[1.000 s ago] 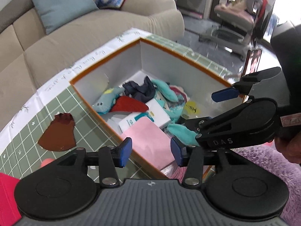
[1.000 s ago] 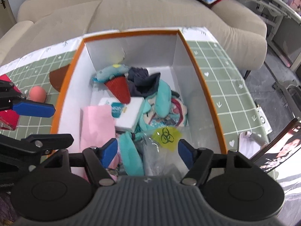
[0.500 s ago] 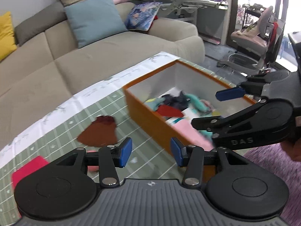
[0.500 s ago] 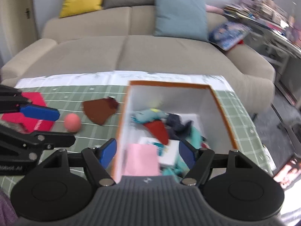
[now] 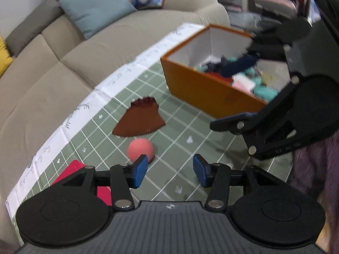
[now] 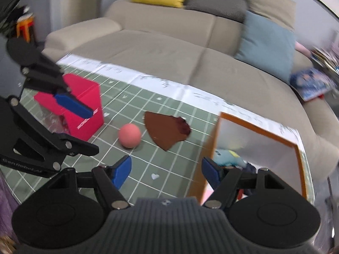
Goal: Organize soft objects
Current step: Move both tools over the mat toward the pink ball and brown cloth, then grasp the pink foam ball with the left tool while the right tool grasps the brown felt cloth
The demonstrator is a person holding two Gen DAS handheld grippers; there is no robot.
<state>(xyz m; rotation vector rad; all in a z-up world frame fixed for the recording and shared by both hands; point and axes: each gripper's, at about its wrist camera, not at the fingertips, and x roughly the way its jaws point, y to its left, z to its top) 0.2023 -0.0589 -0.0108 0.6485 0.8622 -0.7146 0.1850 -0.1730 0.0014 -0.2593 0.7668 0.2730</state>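
Left wrist view: your left hand-held gripper (image 5: 168, 170) is opening, nothing between its pads. Pink ball (image 5: 140, 149) just beyond it, brown cloth (image 5: 139, 121) behind, orange box (image 5: 209, 89) of soft items toward the bench's far right.

Right wrist view: your right hand-held gripper (image 6: 166, 172) is released, empty. Red box (image 6: 84, 110) near the bench's left edge.

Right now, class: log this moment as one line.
left gripper: opening, empty | right gripper: open, empty | ball, brown cloth: on mat | box: part-filled
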